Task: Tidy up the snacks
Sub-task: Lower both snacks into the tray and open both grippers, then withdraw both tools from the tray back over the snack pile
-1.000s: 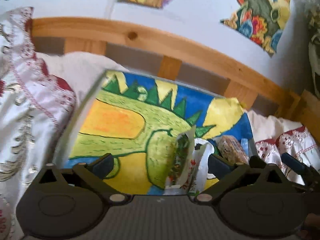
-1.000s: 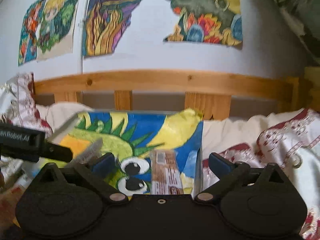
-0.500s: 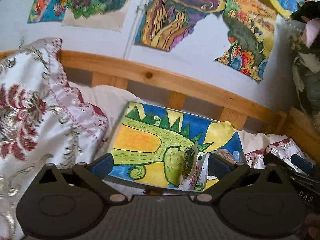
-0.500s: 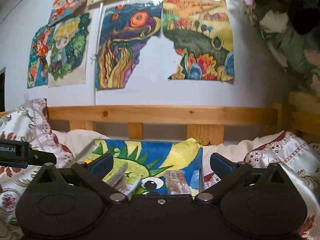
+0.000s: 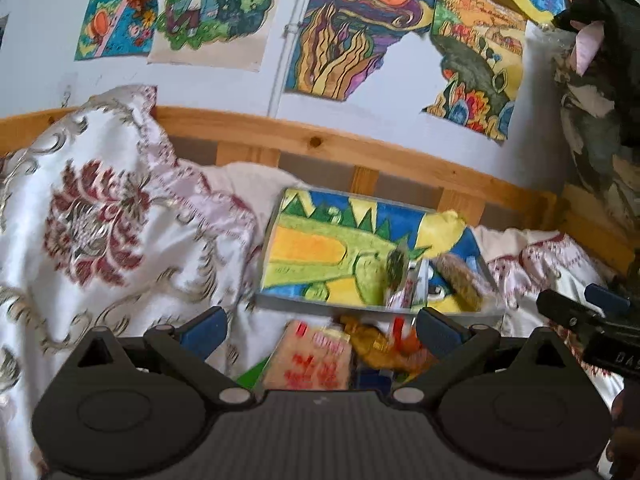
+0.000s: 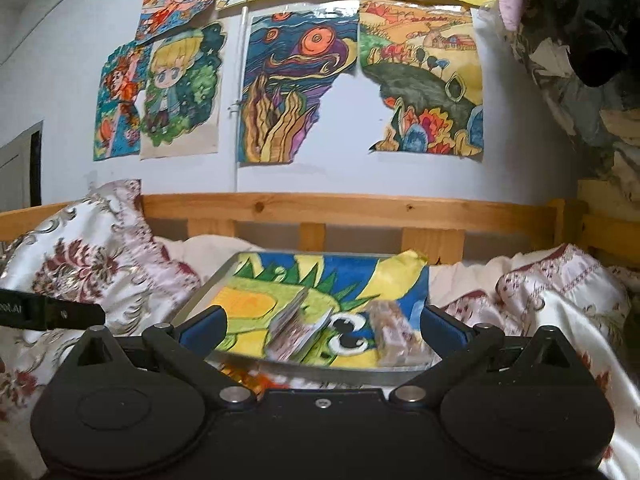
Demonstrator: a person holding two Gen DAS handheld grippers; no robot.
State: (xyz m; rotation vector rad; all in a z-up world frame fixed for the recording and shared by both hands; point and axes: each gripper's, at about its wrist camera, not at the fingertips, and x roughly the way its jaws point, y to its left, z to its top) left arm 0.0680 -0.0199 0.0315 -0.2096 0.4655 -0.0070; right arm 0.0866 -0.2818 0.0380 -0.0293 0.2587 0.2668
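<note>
A shallow tray [image 5: 332, 304] lined with a green dinosaur drawing lies on the bed; it also shows in the right wrist view [image 6: 200, 292]. In it stand a thin snack packet [image 5: 396, 276] and a brown wrapped bar [image 5: 456, 280]; the right wrist view shows the packet [image 6: 296, 324] and bar [image 6: 396, 332]. In front of the tray lie loose snacks: a beige packet with red print [image 5: 312, 360] and orange-yellow wrappers [image 5: 384, 344]. My left gripper [image 5: 320, 328] is open and empty above these. My right gripper [image 6: 322, 324] is open and empty before the tray.
A floral white pillow [image 5: 100, 216] lies left of the tray, more bedding [image 6: 560, 292] to its right. A wooden bed rail [image 6: 340, 208] runs behind, under a wall of drawings. Dark hanging clothes [image 6: 580, 20] are at the upper right.
Both grippers have pulled back from the tray and tilted up. The loose snacks in front of the tray have come into view. Both stay open.
</note>
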